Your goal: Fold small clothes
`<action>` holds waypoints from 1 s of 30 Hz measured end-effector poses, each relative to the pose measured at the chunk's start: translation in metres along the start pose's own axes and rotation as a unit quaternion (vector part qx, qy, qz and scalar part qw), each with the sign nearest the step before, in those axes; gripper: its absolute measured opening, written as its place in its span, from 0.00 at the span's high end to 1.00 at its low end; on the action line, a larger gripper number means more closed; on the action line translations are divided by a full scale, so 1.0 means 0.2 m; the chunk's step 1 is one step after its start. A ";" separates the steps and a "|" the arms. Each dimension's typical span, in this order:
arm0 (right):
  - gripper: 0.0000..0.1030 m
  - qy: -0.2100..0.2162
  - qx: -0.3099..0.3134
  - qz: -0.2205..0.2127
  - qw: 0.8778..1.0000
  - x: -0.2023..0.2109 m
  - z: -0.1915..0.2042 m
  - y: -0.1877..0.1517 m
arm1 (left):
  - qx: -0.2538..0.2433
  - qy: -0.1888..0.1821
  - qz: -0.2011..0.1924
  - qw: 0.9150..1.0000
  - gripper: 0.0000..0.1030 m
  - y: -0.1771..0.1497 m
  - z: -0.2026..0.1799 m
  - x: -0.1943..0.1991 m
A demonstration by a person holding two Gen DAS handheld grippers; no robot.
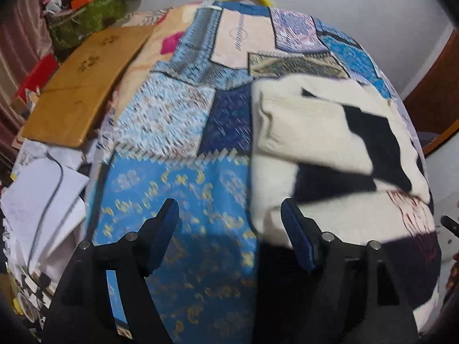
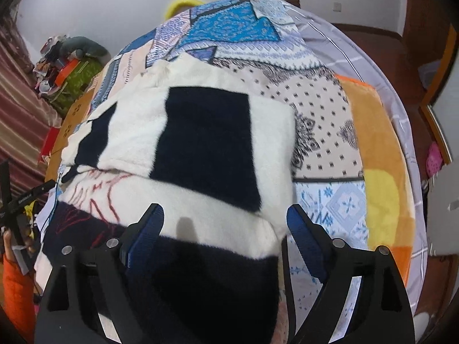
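Observation:
A fluffy white sweater with black blocks and a red stitched design [image 1: 330,132] [image 2: 206,143] lies on a patchwork bedspread [image 1: 178,189] [image 2: 324,132], its sleeves folded in over the body. My left gripper [image 1: 229,209] hangs open over the blue patch at the sweater's left edge, its right finger [image 1: 298,238] over the white fabric; nothing sits between its pads. My right gripper [image 2: 225,215] stands open above the sweater's near right corner, straddling the white and black cloth without pressing on it.
Left of the bed are a brown board [image 1: 83,83], loose white papers with a cable [image 1: 43,206] and a green bag [image 1: 86,17]. An orange and yellow blanket [image 2: 378,172] lies along the bed's right side. A person's orange sleeve [image 2: 17,295] shows at the lower left.

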State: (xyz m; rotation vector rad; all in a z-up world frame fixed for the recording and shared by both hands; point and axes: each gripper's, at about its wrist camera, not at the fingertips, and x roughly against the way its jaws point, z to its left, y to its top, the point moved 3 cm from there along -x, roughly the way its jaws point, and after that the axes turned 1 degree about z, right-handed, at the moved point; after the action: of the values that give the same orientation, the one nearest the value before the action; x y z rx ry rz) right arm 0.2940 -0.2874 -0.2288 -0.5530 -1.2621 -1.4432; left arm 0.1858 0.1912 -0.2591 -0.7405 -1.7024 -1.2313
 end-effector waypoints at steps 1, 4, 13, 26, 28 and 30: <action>0.17 0.001 -0.003 0.004 1.000 0.00 -0.01 -0.02 | -0.004 -0.004 0.006 1.000 0.29 -0.02 -0.02 -0.01; 0.17 0.000 -0.009 0.022 1.000 -0.02 -0.04 -0.07 | -0.015 -0.012 0.025 1.000 0.29 -0.08 -0.07 -0.04; 0.17 0.031 -0.046 0.044 0.998 -0.05 -0.10 -0.21 | 0.009 -0.051 0.057 0.997 0.29 -0.17 -0.09 -0.07; 0.41 0.079 -0.014 0.029 0.996 -0.04 0.02 -0.21 | 0.029 -0.121 0.065 0.990 0.63 -0.22 -0.11 -0.04; 0.51 0.076 -0.002 0.024 0.997 -0.03 0.05 -0.20 | 0.016 -0.119 0.062 0.991 0.71 -0.22 -0.15 -0.02; 0.72 0.069 0.013 0.014 0.997 -0.01 0.07 -0.18 | -0.003 -0.116 0.055 0.992 0.77 -0.21 -0.20 0.00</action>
State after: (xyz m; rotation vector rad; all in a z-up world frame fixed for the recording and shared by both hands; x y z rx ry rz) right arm 0.2574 -0.2800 -0.2398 -0.4435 -1.1573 -1.4152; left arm 0.1629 0.1400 -0.2720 -1.0012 -1.8177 -1.1083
